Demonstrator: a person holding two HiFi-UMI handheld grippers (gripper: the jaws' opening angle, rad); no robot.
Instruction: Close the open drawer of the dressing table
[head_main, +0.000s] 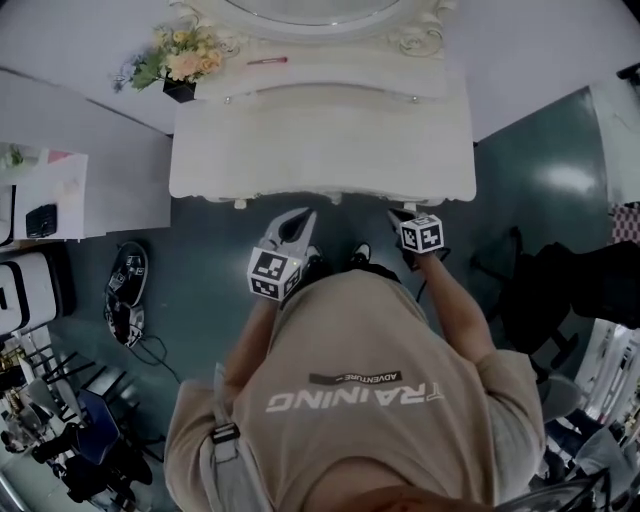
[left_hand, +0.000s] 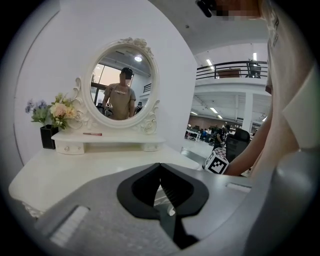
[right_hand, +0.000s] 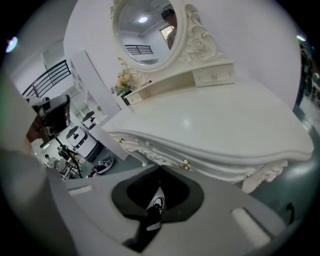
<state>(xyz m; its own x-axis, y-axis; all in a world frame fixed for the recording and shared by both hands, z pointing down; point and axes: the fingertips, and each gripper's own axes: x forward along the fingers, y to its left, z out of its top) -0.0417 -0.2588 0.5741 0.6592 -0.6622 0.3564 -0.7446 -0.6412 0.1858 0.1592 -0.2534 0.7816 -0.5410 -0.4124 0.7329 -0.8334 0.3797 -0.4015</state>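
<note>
Teal floor (head_main: 200, 300) underfoot, white wall (left_hand: 50, 75) beyond. Nearest first: left gripper (head_main: 308, 215) with jaws drawn together tip to tip, nothing between them. Right gripper (head_main: 400, 213) likewise pinched together and empty. Both held low, just beside the front edge of the dressing table (head_main: 320, 150), touching nothing.

Outward from there: carved front apron, and in it the drawer (right_hand: 172, 159), marked by a gold knob (right_hand: 185, 163), just ahead of the right jaws. Looks flush with the apron rather than pulled out, so probably little or no travel left, though hard to be sure from these angles. Long axis running side to side along the table front. Face turned out toward the person. Slide direction straight back toward the mirror (left_hand: 121, 85) and the wall.

To finish well: lay the closed tips flat on the drawer face near its middle, beside the knob. Push square and level, never at one end, to avoid racking. Ease off at the stop, sparing the flowers (head_main: 182, 62) on top a jolt.
</note>
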